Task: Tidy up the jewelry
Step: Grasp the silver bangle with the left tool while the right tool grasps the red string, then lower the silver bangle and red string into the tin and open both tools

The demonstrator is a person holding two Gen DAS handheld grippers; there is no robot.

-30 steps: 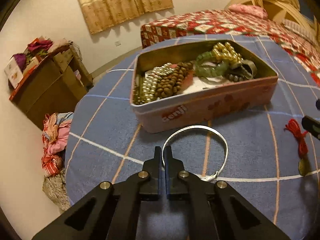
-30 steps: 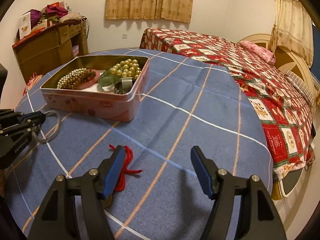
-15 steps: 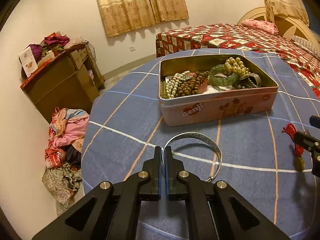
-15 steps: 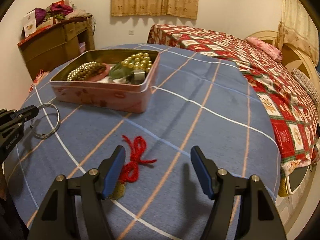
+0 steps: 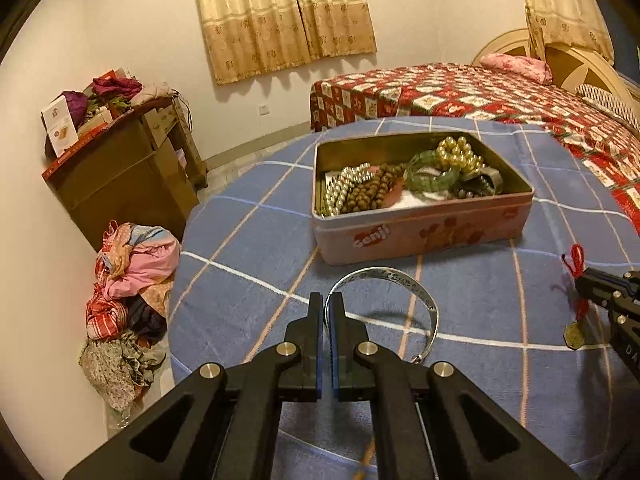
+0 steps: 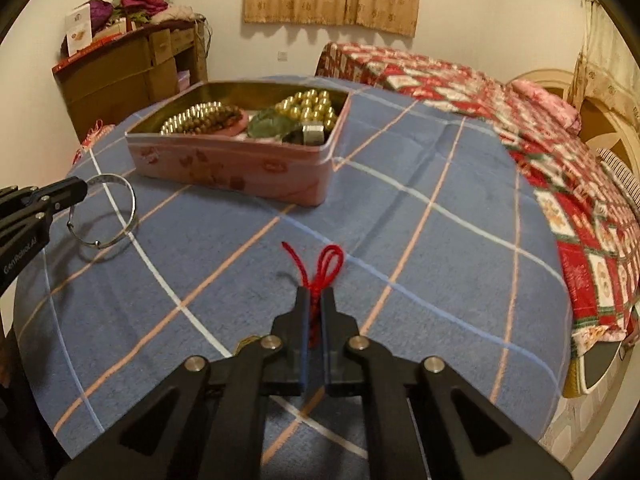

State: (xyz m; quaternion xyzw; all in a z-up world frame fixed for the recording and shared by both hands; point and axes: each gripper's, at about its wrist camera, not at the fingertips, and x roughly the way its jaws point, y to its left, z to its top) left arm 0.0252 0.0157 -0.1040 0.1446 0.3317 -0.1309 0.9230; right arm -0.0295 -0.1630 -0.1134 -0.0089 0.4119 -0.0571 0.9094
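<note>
On the round table covered with a blue checked cloth [image 5: 248,264], an open pink rectangular tin [image 5: 420,232] is filled with beaded bracelets [image 5: 368,192]. In front of the tin, a thin silver metal bangle [image 5: 424,300] is pinched at its rim by the pressed-together left gripper [image 5: 326,308] and is held above the cloth, where its shadow is cast. To the right of the tin, the right gripper [image 6: 314,300] has just been closed on a red knotted cord [image 6: 320,272], which is clamped between its jaws; a gold-coloured pendant [image 5: 576,334] is seen hanging below that cord.
</note>
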